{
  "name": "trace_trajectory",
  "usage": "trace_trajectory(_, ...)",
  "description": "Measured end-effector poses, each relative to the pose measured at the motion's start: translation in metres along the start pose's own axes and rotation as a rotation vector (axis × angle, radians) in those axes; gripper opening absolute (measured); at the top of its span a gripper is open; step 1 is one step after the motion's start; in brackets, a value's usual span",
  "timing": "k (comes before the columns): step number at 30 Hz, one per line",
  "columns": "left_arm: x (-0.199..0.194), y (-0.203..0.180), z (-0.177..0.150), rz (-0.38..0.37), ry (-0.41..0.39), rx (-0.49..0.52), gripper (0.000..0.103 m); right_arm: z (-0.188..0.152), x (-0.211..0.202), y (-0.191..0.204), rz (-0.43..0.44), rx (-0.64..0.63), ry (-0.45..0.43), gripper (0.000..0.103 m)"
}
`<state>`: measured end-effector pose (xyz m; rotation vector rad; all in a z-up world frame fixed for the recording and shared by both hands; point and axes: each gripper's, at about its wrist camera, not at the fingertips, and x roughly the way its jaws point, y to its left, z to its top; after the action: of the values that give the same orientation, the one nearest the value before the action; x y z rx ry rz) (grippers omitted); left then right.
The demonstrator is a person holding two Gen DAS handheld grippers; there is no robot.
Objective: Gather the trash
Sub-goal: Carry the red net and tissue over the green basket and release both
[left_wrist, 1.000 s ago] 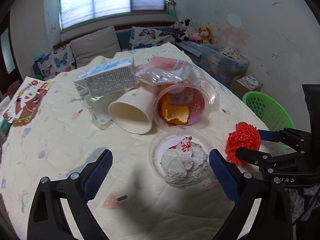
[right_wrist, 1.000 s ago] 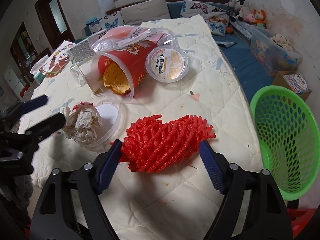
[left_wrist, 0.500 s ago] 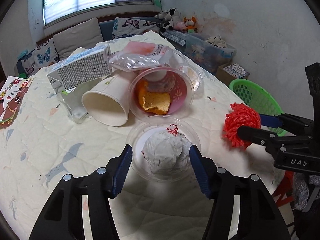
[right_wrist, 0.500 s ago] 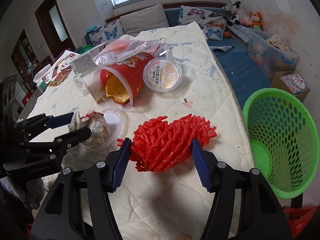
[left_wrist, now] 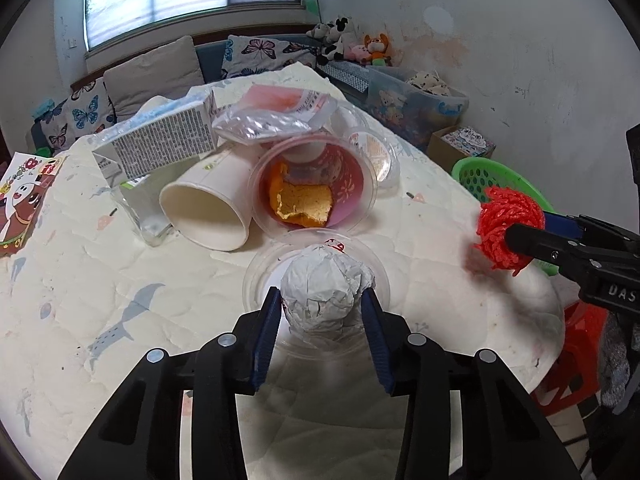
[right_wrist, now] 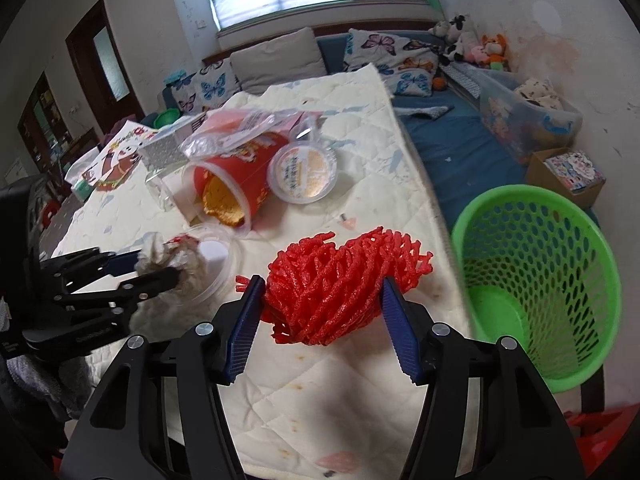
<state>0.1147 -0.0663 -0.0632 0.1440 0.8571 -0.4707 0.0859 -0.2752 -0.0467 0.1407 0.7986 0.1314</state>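
The quilted surface [left_wrist: 80, 280] carries the litter, with the green basket [right_wrist: 536, 280] off its edge at three o'clock. The right claw [right_wrist: 324, 300] is closing, clamped on the red foam net [right_wrist: 344, 280]. The left claw [left_wrist: 320, 312] is closing, its pads pressing the crumpled paper ball [left_wrist: 324, 292] in a clear lid [left_wrist: 256, 276] at six o'clock.

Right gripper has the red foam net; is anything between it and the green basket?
Nothing visible. The red foam net sits between the closing jaws of the right gripper, and the green basket stands open just beyond the table edge.
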Motion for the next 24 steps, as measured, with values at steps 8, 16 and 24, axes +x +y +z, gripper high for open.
trace_trajectory(8, -0.028, -0.006, 0.015, -0.012, -0.059, -0.009, 0.034, 0.003, -0.017, -0.041, -0.089, 0.049, -0.045, 0.059)
trace_trajectory(16, -0.035, -0.041, 0.04, -0.079, -0.098, 0.028, 0.034, -0.001, -0.018, -0.093, -0.211, 0.079, -0.042, 0.06)
trace_trajectory(24, -0.011, -0.092, 0.064, -0.159, -0.089, 0.077, 0.034, -0.01, -0.014, -0.14, -0.286, 0.111, -0.018, 0.073)
